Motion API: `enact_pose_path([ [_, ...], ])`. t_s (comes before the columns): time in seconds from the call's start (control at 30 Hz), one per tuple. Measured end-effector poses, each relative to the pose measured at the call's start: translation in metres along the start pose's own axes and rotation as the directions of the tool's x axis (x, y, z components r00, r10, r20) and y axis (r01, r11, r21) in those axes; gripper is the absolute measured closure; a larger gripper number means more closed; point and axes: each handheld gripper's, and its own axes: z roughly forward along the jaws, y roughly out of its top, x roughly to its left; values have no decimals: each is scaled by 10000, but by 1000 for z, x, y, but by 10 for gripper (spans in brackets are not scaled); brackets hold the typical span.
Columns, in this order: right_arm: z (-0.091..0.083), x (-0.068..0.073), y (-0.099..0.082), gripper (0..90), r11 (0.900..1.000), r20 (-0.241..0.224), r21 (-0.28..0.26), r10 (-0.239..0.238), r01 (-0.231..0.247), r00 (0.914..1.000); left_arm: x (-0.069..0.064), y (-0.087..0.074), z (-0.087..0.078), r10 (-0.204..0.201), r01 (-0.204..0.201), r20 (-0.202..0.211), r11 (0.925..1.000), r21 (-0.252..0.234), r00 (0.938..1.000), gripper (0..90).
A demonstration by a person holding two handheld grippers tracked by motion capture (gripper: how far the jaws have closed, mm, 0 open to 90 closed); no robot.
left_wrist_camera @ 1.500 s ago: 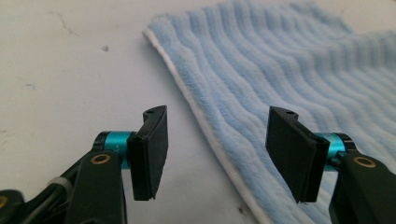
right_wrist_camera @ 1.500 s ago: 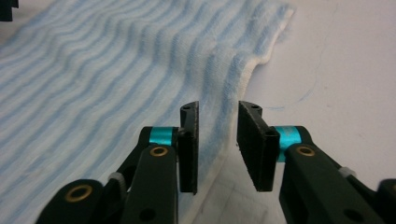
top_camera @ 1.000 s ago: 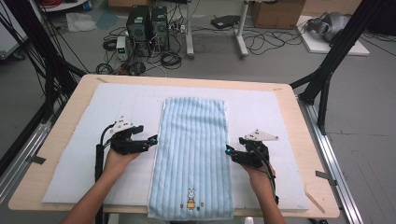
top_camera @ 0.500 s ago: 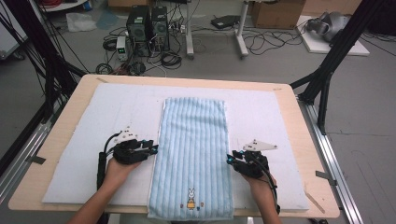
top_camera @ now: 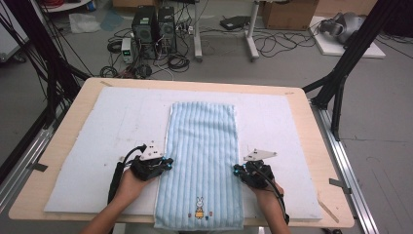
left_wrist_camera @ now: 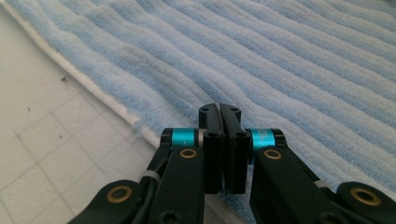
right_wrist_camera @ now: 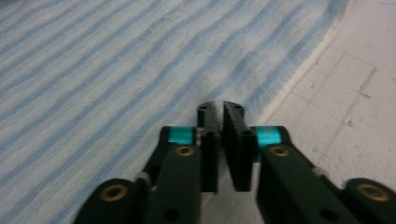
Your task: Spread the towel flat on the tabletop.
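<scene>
Gripping both long edges of a blue striped towel [top_camera: 200, 161] appears to be the step in hand, most likely to fold it.

High view: towel laid lengthwise down the middle of a white mat [top_camera: 107, 126] on a wooden table [top_camera: 73, 97], rabbit motif at the near end, which reaches the table's near edge. Left gripper [top_camera: 168, 162] at the towel's left edge, right gripper [top_camera: 237, 169] at its right edge, both toward the near half, roughly level with each other.

Left gripper view: jaws have just been closing and now stand drawn together, tips at the pale hem where towel meets mat. Whether cloth is caught between the pads cannot be told; the edge passes beneath them.

Right gripper view: jaws likewise just closed, a thin slit left between the black pads, tips at the towel's border beside the gridded mat. Cloth between them cannot be confirmed.

Handling note: a good pinch takes the hem fully, not merely the pile. Lifting both sides evenly and together should keep the stripes straight; an uneven rise would probably skew the fold. If an edge slips free, re-pinch deeper.
</scene>
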Motion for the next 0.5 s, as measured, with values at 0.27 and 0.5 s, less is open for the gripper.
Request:
enact_pose_path([
  [0.27, -7, 2, -2, 882, 9993, -458, 378, -57, 75, 9989, 2, -5, -11, -711, 695, 655, 9972, 266, 9953, 884],
  [0.5, -14, 6, -7, 877, 9981, -872, 611, -6, 59, 9962, 4, -9, -16, -1235, 1207, 1231, 9922, 298, 9847, 855],
])
